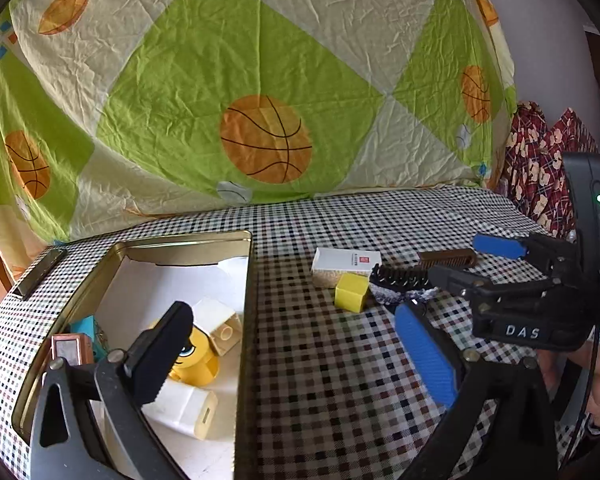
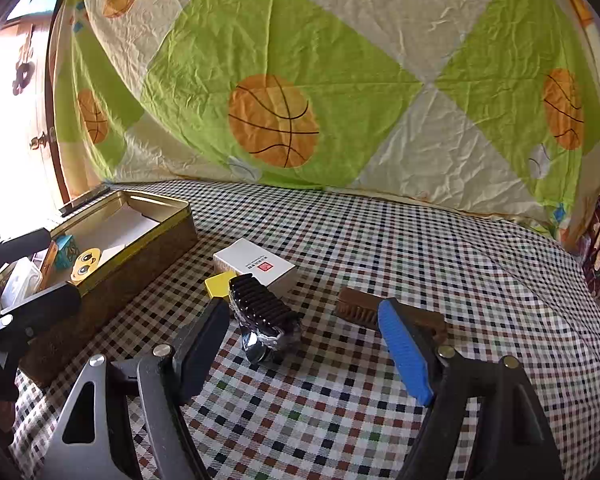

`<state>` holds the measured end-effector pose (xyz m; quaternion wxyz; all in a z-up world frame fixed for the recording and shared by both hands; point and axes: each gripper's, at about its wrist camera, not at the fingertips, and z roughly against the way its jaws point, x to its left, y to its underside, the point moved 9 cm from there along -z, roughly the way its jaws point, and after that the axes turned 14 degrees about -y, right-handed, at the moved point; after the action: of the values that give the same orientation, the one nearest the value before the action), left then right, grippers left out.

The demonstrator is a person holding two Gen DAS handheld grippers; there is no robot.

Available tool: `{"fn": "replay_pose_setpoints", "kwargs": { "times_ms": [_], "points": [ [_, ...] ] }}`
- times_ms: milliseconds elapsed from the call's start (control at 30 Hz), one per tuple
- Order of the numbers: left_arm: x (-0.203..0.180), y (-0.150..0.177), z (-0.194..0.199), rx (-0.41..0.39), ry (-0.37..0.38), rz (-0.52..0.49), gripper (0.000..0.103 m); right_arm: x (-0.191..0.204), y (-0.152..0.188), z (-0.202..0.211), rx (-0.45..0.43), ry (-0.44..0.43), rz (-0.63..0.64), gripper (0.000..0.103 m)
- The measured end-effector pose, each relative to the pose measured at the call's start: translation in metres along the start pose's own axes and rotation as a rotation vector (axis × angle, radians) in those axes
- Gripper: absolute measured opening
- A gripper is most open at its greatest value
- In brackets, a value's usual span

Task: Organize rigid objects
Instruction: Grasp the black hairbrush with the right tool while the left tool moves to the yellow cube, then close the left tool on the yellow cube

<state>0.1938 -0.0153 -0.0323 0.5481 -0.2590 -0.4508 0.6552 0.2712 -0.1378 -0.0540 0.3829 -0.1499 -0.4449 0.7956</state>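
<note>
The metal tin (image 2: pixel 140 236) sits on the left side of the checked tabletop (image 2: pixel 380 240), and it is the thing to steer by. Inside it lie a yellow smiley toy (image 1: pixel 196 356) and a few pale blocks (image 1: pixel 216 326).

The things not yet put away lie in a small bunch to the right of the tin. Nearest the tin is a yellow block (image 2: pixel 219 283). Touching it, a bit farther from the tin, is a black hair clip (image 2: pixel 260 312). Behind both sits a white box (image 2: pixel 256 266). Farthest from the tin is a brown brush (image 2: pixel 388 312).

The right gripper (image 2: pixel 304 344) has its jaws open, with nothing between them. The hair clip lies just ahead of them, a little toward the tin side, close to the black finger (image 2: pixel 200 344). The clip's long side runs from the near end away toward the white box, almost in line with the way the jaws point. The blue finger (image 2: pixel 404 348) covers part of the brush.

The left gripper (image 1: pixel 296 352) hangs over the tin's right wall, jaws wide open and holding nothing.

I think the right hand is the nearer one to the clip. It looks like it should slide a bit toward the tin, so the clip sits in the middle, and then squeeze across the clip's narrow side.
</note>
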Motion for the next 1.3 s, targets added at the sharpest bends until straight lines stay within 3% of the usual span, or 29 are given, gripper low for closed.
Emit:
{"fn": "replay_pose_setpoints", "kwargs": {
  "times_ms": [133, 300, 333, 500, 700, 867, 1000, 1300],
  "points": [
    [-0.002, -0.002, -0.010, 0.003, -0.038, -0.008, 0.102, 0.004, -0.002, -0.023, 0.052, -0.012, 0.018, 0.079],
    [0.015, -0.002, -0.013, 0.006, -0.043, 0.067, 0.102, 0.002, 0.008, -0.052, 0.154, -0.084, -0.020, 0.076],
    [0.017, -0.002, -0.014, 0.008, -0.044, 0.070, 0.102, 0.003, 0.010, -0.055, 0.169, -0.092, -0.021, 0.073],
    [0.021, -0.002, -0.019, -0.005, -0.113, 0.033, 0.102, 0.009, 0.018, -0.060, 0.207, -0.106, -0.009, 0.031],
    [0.000, -0.001, -0.022, 0.019, -0.076, -0.001, 0.102, -0.002, 0.009, -0.041, 0.120, -0.040, -0.037, 0.031],
    [-0.034, 0.004, -0.047, 0.097, -0.037, -0.084, 0.102, -0.023, 0.007, -0.029, 0.069, 0.017, -0.113, 0.031],
    [-0.057, 0.007, -0.065, 0.178, 0.041, -0.094, 0.101, -0.031, 0.007, -0.024, 0.049, 0.029, -0.149, 0.031],
    [-0.075, 0.012, -0.096, 0.283, 0.067, -0.099, 0.086, -0.035, 0.007, -0.024, 0.048, 0.045, -0.166, 0.031]
  ]
}}
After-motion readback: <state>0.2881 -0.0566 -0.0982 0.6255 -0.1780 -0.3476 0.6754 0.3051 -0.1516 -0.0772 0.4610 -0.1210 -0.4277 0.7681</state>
